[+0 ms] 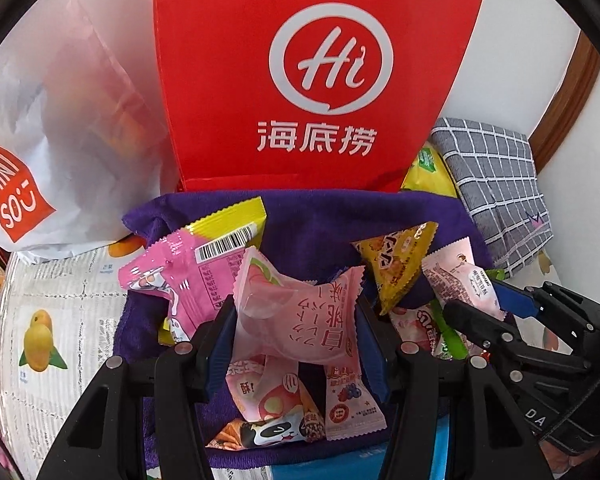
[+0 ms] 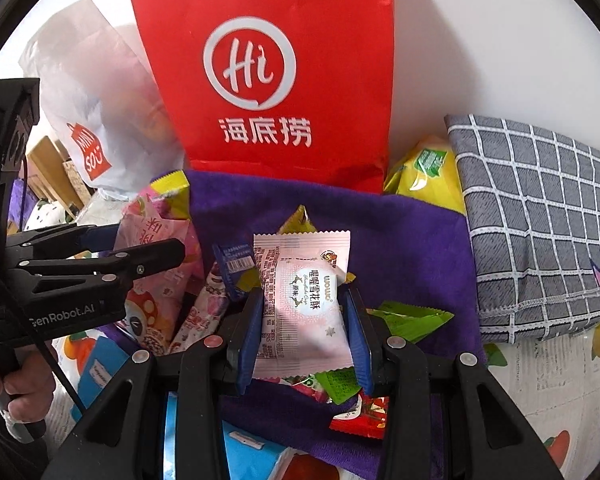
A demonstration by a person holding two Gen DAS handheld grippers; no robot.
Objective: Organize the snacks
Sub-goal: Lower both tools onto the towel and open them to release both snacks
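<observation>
Left wrist view. The left gripper [image 1: 296, 340] is clamped on a pale pink peach snack packet [image 1: 300, 312]; its blue pads press the packet from both sides and hold it raised above the pile. Directly below the claw, more packets lie on a purple towel [image 1: 320, 216]: a panda-print packet [image 1: 276, 432] and a small pink grape packet [image 1: 352, 404]. Ahead and to the left of the claw lies a pink-and-yellow barcode packet [image 1: 204, 264]. Ahead and to the right sits a yellow triangular packet [image 1: 400, 264]. Straight ahead, beyond the towel, a red Haidilao paper bag [image 1: 316, 72] stands upright. A white Miniso bag [image 1: 60, 120] stands to its left. A grey checked cloth [image 1: 496, 184] lies far right. The right gripper [image 1: 480, 312] enters from the right, holding a light pink packet.

Right wrist view. The right gripper [image 2: 306, 332] is closed on a pink snowflake-crisp packet [image 2: 304, 300], held upright between both blue pads. Below the claw lie a green wrapper [image 2: 336, 384] and a red wrapper [image 2: 360, 416] on the purple towel. To the right of the claw lies a green triangular wrapper [image 2: 412, 316]. The left gripper [image 2: 140, 248] appears at left, with the peach packet between its fingers. The red bag stands ahead; a yellow snack bag [image 2: 424, 172] lies ahead right, beside the checked cloth.
</observation>
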